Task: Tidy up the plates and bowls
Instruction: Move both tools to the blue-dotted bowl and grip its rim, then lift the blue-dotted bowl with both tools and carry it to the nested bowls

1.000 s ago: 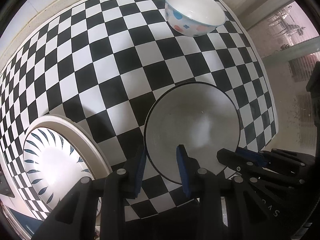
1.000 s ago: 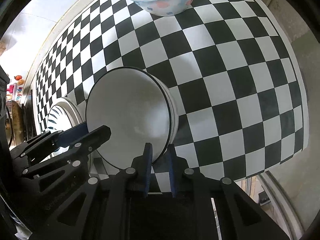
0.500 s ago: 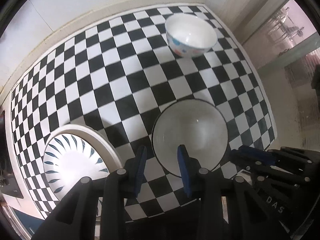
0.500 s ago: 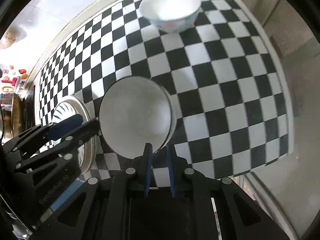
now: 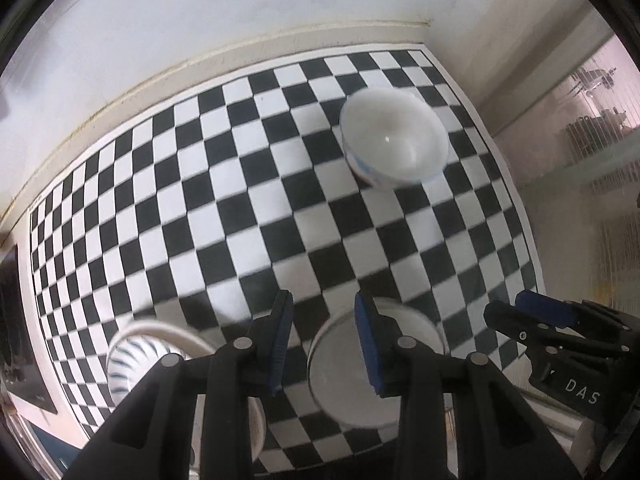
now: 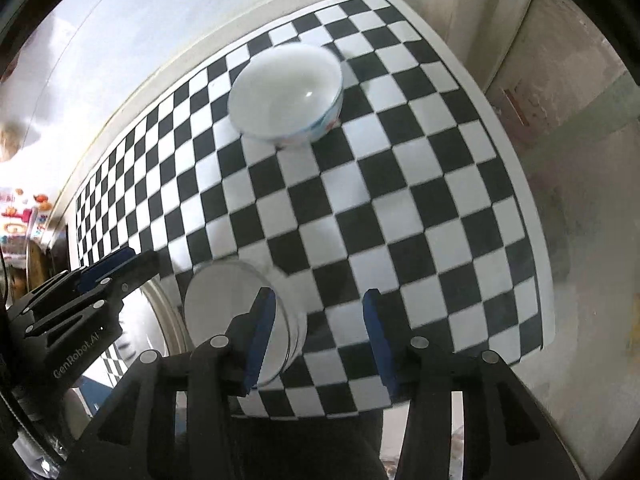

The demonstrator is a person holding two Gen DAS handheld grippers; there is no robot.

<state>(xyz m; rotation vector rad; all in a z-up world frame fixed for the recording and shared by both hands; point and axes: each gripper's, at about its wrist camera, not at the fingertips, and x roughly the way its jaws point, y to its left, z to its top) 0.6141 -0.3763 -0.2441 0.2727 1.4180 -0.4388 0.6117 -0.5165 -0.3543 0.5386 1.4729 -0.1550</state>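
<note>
Left tongs (image 5: pixel 322 340): hovering with a narrow gap, gripping nothing.
Right tongs (image 6: pixel 316 332): having just been opening, standing wider, also empty.
White plates (image 5: pixel 352 380): lying stacked on the checkered bench (image 5: pixel 240 184), below both tongs.
Bowl (image 5: pixel 394 144): sitting upright toward the far corner, well apart; probably lying nearer the right tongs.
Views: left one showing the striped plate (image 5: pixel 128 360); right one hiding most of it behind the left tongs.

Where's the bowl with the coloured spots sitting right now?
The spotted bowl stands alone toward the far end of the checkered mat, near the wall, well apart from the plain white dish and the blue-patterned plate close to the grippers.
</note>
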